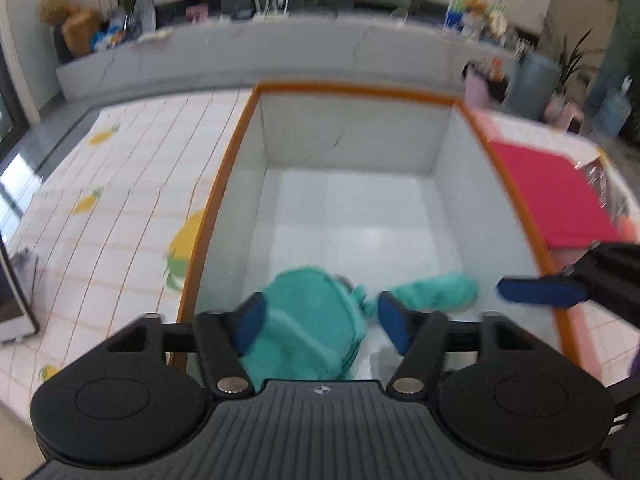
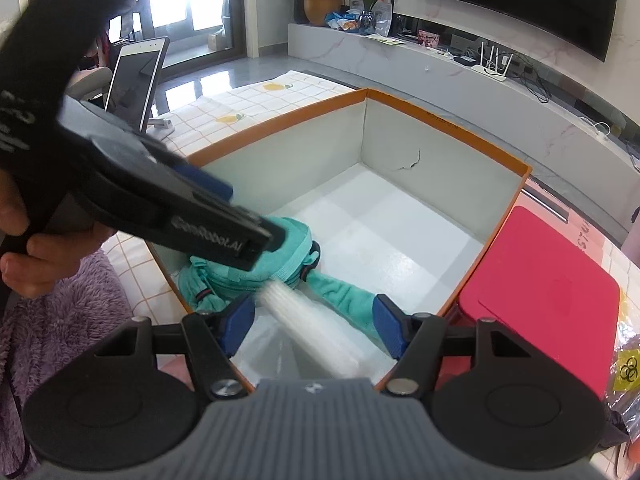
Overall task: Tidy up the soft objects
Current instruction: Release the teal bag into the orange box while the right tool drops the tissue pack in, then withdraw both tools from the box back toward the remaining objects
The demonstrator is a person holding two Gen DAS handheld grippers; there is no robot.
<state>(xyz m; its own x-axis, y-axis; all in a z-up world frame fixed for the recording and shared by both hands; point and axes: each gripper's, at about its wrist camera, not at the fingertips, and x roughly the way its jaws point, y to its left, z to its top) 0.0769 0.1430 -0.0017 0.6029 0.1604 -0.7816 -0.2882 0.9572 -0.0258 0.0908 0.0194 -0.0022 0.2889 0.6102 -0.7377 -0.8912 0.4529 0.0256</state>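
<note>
A teal soft bag with straps (image 1: 308, 316) lies on the floor of a white box with an orange rim (image 1: 232, 152), in its near corner. It also shows in the right wrist view (image 2: 296, 248). My left gripper (image 1: 318, 320) is open, its blue pads either side of the bag from above. My right gripper (image 2: 314, 328) is open at the box's near edge; a white ribbed object (image 2: 304, 320) and a teal strap (image 2: 344, 296) lie between its pads. The right gripper shows in the left wrist view (image 1: 540, 290) above the box's right rim. The left gripper shows in the right wrist view (image 2: 224, 220) over the bag.
The box (image 2: 448, 120) stands on a tablecloth with yellow fruit prints (image 1: 120, 184). A red flat case (image 2: 536, 296) lies right of the box. A purple fluffy cloth (image 2: 64, 312) lies at left. A tablet on a stand (image 2: 136, 84) is behind.
</note>
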